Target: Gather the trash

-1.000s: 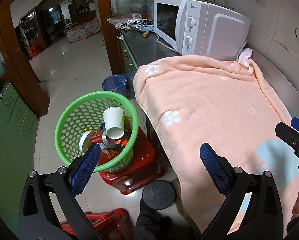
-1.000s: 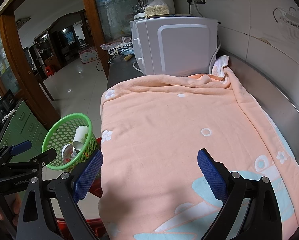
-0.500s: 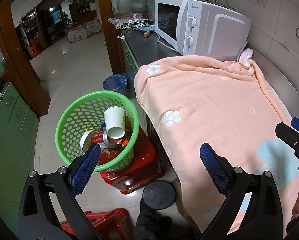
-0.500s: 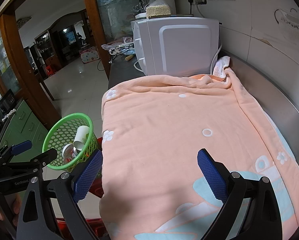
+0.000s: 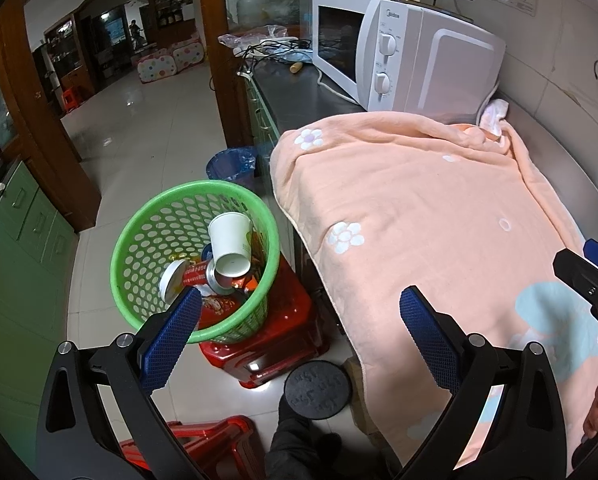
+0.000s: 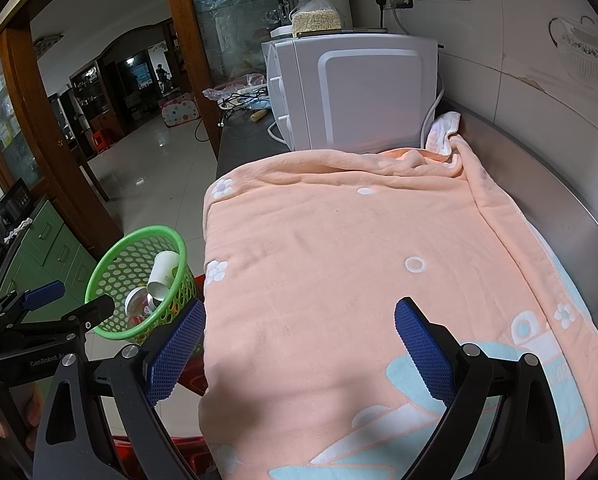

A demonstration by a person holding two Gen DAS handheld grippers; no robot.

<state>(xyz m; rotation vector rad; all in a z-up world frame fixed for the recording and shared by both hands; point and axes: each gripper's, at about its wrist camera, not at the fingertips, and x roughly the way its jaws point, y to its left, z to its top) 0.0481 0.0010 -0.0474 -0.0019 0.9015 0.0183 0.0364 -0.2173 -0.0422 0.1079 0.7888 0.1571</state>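
I had both grippers held over the counter edge with nothing between their fingers. The left gripper (image 5: 299, 334) was spread wide, its blue pads apart over the gap between the green basket (image 5: 139, 216) and the peach towel (image 5: 439, 216). The right gripper (image 6: 299, 354) was likewise released, its pads hovering above the towel.

The trash sat in the basket, which rested on a red stool (image 5: 275, 344) beside the counter. I could make out a white paper cup (image 5: 230, 244) lying tilted with its mouth toward me, a red can (image 5: 197, 274) below it, and a round pale lid (image 5: 170, 280) to the can's left. Beneath these lay red and orange wrappers that I could not identify; the left finger covered part of that heap. From the right wrist view the basket's lower half was hidden behind the left gripper's frame and my own finger.

The towel covered most of the counter up to the white microwave (image 5: 399, 60). Its near end ran out of the frame, so I could not tell how far it hung. A dark round disc (image 5: 317, 389) lay on the floor by the stool; I could not tell what it was.
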